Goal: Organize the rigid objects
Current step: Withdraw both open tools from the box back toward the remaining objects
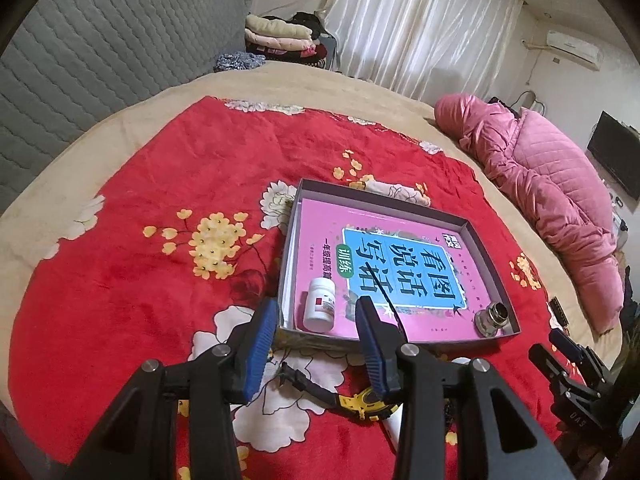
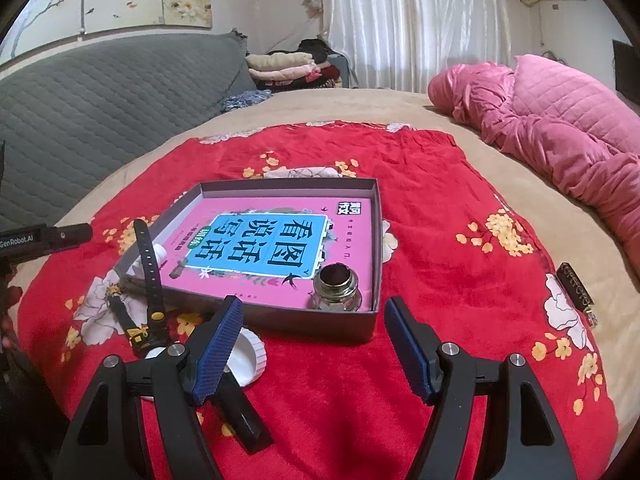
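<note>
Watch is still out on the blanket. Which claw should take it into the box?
Left, probably. The yellow-and-black watch lies just below the open left claw, in front of the box. The right claw, also open and empty, sits farther over, with the white cap beside it.

Red floral blanket, pink book, white bottle.

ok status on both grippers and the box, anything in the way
Left gripper open, empty, jaws over the bottle in the box. Right gripper open, empty. Watch and cap outside the box. Nothing blocking.
</note>
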Available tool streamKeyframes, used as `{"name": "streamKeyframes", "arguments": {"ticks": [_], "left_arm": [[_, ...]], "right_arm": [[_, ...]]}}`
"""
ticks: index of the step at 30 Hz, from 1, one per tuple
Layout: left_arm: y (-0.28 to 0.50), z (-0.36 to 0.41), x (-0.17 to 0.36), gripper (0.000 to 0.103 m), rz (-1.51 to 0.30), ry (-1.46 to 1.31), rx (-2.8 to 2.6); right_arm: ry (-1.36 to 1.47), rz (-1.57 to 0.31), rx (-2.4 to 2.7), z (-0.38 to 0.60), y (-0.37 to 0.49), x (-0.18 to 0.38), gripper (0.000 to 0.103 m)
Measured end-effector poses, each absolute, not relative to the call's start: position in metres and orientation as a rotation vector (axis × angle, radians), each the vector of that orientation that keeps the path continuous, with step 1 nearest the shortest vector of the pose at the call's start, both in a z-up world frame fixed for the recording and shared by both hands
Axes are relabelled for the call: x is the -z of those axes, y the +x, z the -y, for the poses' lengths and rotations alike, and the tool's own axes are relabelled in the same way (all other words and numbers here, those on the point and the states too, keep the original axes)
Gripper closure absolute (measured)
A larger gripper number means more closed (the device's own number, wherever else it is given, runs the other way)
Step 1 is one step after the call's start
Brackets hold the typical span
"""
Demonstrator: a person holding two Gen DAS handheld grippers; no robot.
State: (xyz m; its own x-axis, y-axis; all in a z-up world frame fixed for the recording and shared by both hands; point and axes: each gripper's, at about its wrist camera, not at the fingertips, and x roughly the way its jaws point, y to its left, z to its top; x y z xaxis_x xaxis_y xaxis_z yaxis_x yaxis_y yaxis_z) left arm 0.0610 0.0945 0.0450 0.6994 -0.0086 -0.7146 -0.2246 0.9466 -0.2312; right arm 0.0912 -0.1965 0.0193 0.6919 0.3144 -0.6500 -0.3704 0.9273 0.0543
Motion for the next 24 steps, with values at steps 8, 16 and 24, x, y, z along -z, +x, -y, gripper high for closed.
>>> {"name": "streamKeyframes", "arguments": {"ticks": [8,16,24], "left_arm": [[0.050,-0.100,-0.056,0.057,-0.761,-0.311,-0.132],[0.039,-0.102,-0.063,0.048,-0.750,-0.325,-0.127],[0.035,-0.089,-0.061,0.048,-0.760,-0.286,-0.105]], "right_arm": [[-0.098,-0.701,-0.400,0.194,0.082,-0.024,0.028],[-0.102,-0.698,-0.411,0.193,0.074,-0.028,0.028],[-0.111,-0.715,-0.431,0.190,0.066,-0.029,0.028]]}}
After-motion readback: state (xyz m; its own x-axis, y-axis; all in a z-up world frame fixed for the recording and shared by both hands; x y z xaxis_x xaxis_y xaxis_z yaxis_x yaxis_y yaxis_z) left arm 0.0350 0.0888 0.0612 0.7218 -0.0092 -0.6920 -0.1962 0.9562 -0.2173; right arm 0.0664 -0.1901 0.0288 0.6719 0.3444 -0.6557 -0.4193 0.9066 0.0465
